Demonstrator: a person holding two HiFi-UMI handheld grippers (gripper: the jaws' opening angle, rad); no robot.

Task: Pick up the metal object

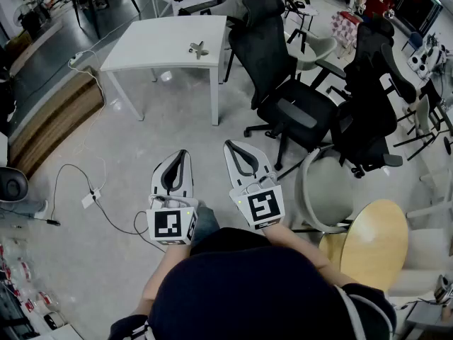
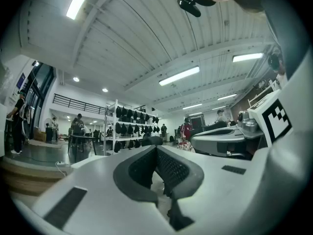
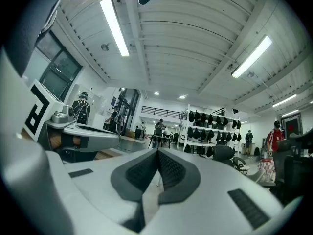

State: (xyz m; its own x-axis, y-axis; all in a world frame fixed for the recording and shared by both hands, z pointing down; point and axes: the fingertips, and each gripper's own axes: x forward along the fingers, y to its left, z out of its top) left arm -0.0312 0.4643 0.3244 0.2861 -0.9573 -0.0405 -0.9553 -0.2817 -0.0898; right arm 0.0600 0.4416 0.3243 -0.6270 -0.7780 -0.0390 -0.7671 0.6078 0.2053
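Observation:
A small grey metal object (image 1: 198, 48) lies on the white table (image 1: 152, 44) far ahead in the head view. Both grippers hang close to the person's body, well short of the table. The left gripper (image 1: 182, 154) points forward and slightly up, its jaws shut with nothing between them. The right gripper (image 1: 230, 147) is beside it, its jaw tips meeting, also empty. In the left gripper view the left gripper (image 2: 156, 148) has its dark pads together; the right gripper view shows the right gripper (image 3: 157, 153) shut the same way. Neither gripper view shows the metal object.
Black office chairs (image 1: 283, 83) stand right of the table. A grey chair (image 1: 325, 190) and a round wooden stool (image 1: 379, 243) are near right. A cable and power strip (image 1: 88, 199) lie on the floor left. Wooden steps (image 1: 49, 119) rise at far left.

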